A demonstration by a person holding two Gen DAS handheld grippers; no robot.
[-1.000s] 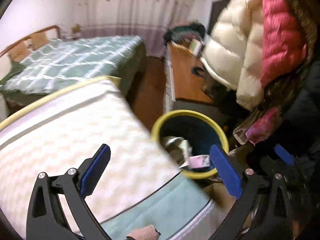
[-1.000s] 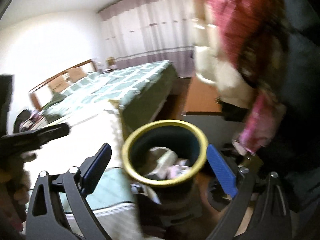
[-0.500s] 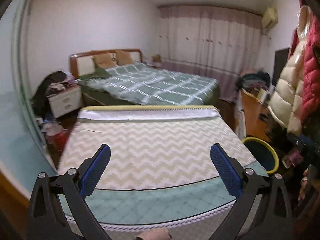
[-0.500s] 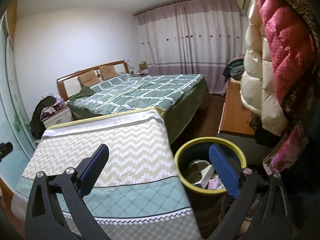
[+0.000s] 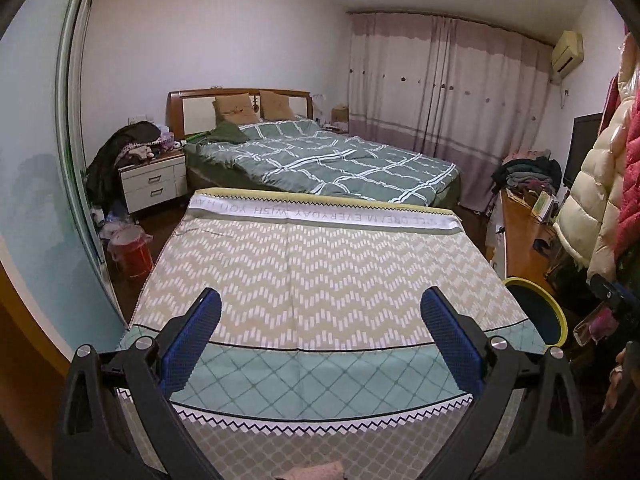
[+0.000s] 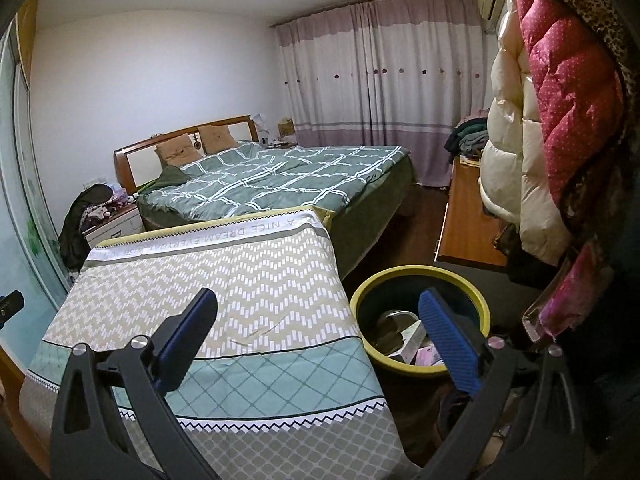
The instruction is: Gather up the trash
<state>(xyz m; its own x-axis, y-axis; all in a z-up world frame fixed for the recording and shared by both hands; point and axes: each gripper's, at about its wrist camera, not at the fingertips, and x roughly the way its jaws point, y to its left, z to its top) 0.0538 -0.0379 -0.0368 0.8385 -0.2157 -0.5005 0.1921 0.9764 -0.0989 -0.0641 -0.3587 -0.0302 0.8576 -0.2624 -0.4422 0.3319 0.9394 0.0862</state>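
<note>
Two grippers were held above a small bed, and each was seen with its blue-padded jaws spread wide and nothing between them. The left gripper [image 5: 320, 334] was pointed along the middle of the patterned bedspread [image 5: 320, 272], whose cover was printed with beige zigzags and, nearer, a band of teal diamonds. The right gripper [image 6: 318, 334] was aimed over the near right corner of the same cover, so that its right finger [image 6: 448, 344] was seen in front of the trash bin [image 6: 420, 272].

The bin, dark blue with a yellow rim, was stood on the floor just beside the right edge of the small bed. Trash [image 6: 412, 344] was seen inside it: a pale box, pinkish wrappers and something metallic, not clearly told apart. In the left wrist view only part of the bin's rim [image 5: 560, 312] was shown at the right edge.

Farther off, a large bed [image 6: 280, 184] with a green checked quilt and a wooden headboard was placed against the far wall. To the left, a white nightstand [image 5: 154, 184] was piled with clothes. To the right, padded coats [image 6: 540, 120] in cream and red were hung near a wooden desk [image 6: 464, 220]. Drawn curtains [image 5: 440, 92] were hung across the far wall.
</note>
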